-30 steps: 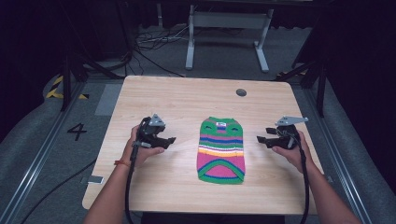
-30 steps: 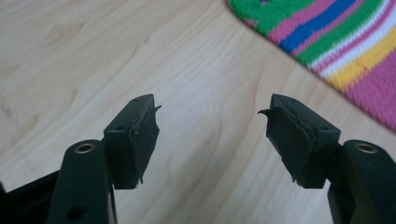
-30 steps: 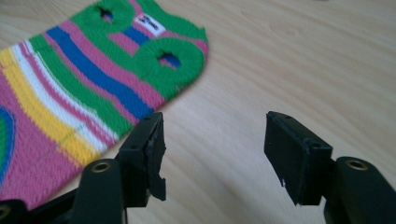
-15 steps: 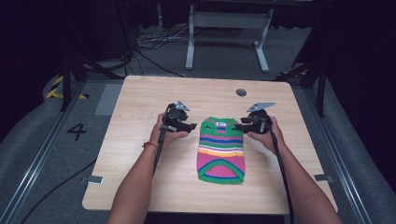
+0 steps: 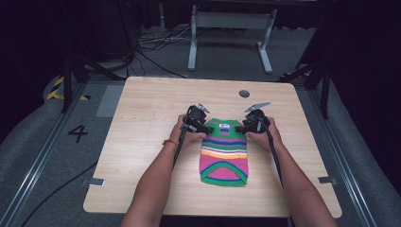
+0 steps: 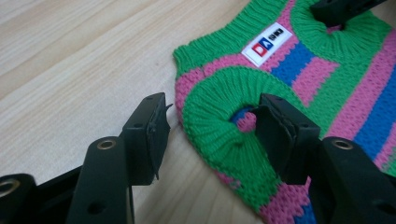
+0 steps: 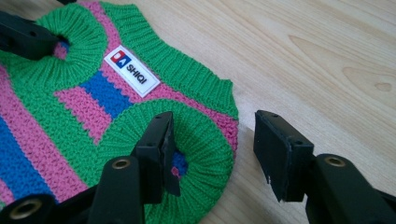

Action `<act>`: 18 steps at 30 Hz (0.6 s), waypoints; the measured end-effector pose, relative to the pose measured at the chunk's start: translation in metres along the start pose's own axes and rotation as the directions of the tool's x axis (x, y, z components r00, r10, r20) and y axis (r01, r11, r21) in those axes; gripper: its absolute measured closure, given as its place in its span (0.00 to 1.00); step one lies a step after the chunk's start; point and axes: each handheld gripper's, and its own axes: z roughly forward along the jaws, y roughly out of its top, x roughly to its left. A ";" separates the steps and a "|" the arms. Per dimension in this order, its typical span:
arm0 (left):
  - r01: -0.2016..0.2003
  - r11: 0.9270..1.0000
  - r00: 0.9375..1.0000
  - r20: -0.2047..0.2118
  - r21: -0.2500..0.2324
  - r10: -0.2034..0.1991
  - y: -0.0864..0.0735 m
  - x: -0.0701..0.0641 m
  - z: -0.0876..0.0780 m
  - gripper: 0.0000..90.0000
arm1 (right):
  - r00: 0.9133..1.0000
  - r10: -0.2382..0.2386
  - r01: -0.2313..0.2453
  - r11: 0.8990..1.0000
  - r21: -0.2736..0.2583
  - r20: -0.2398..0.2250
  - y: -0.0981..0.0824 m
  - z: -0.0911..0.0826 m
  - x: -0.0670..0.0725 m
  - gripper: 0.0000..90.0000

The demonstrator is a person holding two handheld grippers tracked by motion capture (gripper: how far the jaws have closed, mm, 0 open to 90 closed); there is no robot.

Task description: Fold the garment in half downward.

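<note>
With each set of jaws spread wide across a ribbed green armhole, one jaw over the opening and one over bare wood, the left gripper (image 6: 210, 135) and right gripper (image 7: 215, 149) grasp nothing yet, seemingly poised to pinch both shoulders. The striped knit sweater (image 5: 225, 151) lies flat mid-table (image 5: 142, 118), chunky-stitched, its white label (image 7: 131, 71) beyond.

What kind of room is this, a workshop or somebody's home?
Probably a lab or recording studio: a bare wooden table on grey carpet with floor rails, loose cables, and a numbered floor mark.
</note>
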 end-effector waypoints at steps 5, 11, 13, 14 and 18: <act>-0.028 0.999 0.999 -0.030 0.033 0.029 0.006 -0.007 0.003 0.54 | 1.000 -0.008 0.008 1.000 -0.002 -0.009 0.001 0.001 0.001 0.65; -0.057 0.997 0.998 0.003 0.058 0.057 0.008 -0.007 0.001 0.82 | 0.999 -0.001 0.001 1.000 -0.002 -0.051 0.001 0.000 0.001 0.80; -0.065 0.996 0.998 0.006 0.065 0.064 0.008 -0.006 0.000 0.89 | 0.998 -0.001 0.001 1.000 0.002 -0.055 0.002 0.000 0.001 0.87; -0.065 0.996 0.998 0.004 0.066 0.065 0.008 -0.007 0.000 0.91 | 0.998 -0.001 0.002 1.000 0.002 -0.056 0.002 0.000 0.002 0.90; -0.078 0.994 0.996 -0.038 0.083 0.081 0.011 -0.012 0.000 0.93 | 0.999 -0.011 0.011 1.000 0.009 -0.042 0.005 0.001 0.007 0.93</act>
